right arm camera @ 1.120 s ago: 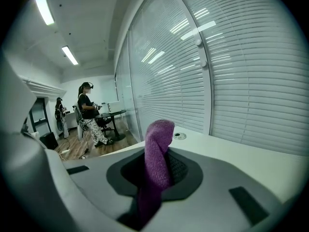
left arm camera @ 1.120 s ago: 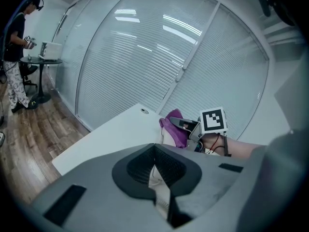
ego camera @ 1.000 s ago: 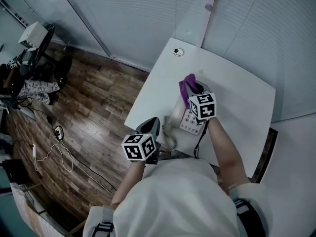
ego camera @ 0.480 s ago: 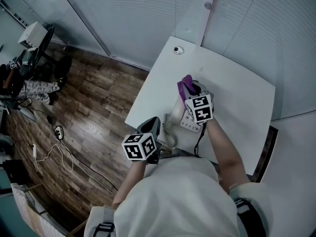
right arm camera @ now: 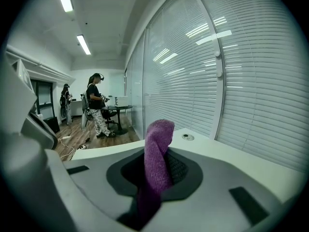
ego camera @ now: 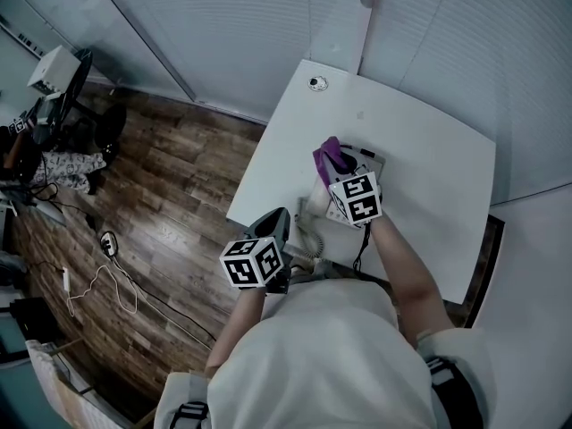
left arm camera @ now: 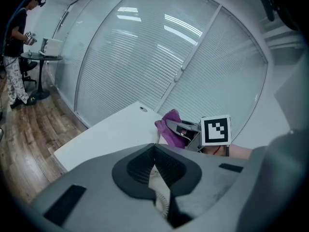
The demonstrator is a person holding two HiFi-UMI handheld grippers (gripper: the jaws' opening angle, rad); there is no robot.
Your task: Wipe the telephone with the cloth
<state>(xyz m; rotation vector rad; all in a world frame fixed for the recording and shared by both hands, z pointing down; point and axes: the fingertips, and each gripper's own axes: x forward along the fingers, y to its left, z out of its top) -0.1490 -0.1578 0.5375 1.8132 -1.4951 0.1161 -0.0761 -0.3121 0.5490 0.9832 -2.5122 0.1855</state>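
1. Head view: at the far left a wooden floor (ego camera: 161, 177) carries loose cables (ego camera: 98, 280).
2. Next comes the left tongs (ego camera: 277, 217), held off the near left edge of the white tabletop (ego camera: 429, 159) and aimed towards the telephone (ego camera: 320, 208).
3. Left gripper view: the left tongs (left arm camera: 155, 158) are closed together. A pale coiled cord (left arm camera: 161, 195) shows in the slit below them; whether it is pinched I cannot tell.
4. The telephone sits on the tabletop near that left edge, just ahead of both hands.
5. A purple cloth (ego camera: 324, 157) lies over the far part of the telephone, touching it.
6. The right tongs (ego camera: 335, 175) reach over the telephone, their marker cube above the keypad.
7. Right gripper view: the right tongs (right arm camera: 161, 170) are clamped on the cloth (right arm camera: 158, 149), which stands up between them as a folded strip.
8. Beyond the tabletop in that view, a person (right arm camera: 96, 105) stands by a small round table.
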